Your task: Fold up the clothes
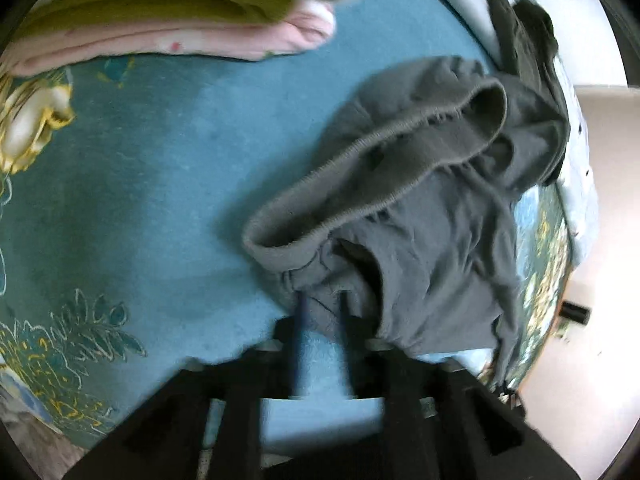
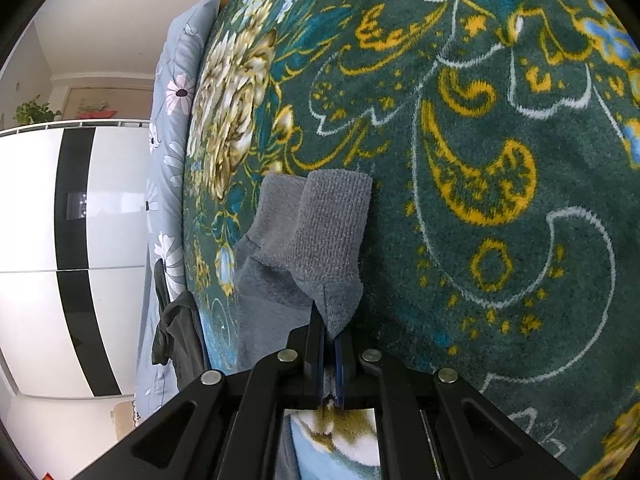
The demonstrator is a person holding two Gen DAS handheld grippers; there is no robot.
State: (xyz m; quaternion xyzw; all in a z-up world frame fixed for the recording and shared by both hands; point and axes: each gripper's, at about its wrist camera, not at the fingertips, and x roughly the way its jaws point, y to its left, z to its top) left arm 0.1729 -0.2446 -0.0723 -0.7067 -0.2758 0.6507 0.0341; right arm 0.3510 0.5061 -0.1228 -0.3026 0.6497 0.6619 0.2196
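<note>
Right gripper clenched on grey sweatpants' cuff at 12 o'clock; left gripper parted at the waistband; thin pinch may slip, dropping the leg.

Wrist views — close over blanket

No writing, label, brand or number can be read anywhere here; the flowered blanket and the grey garment carry patterns and plain cloth only.
</note>
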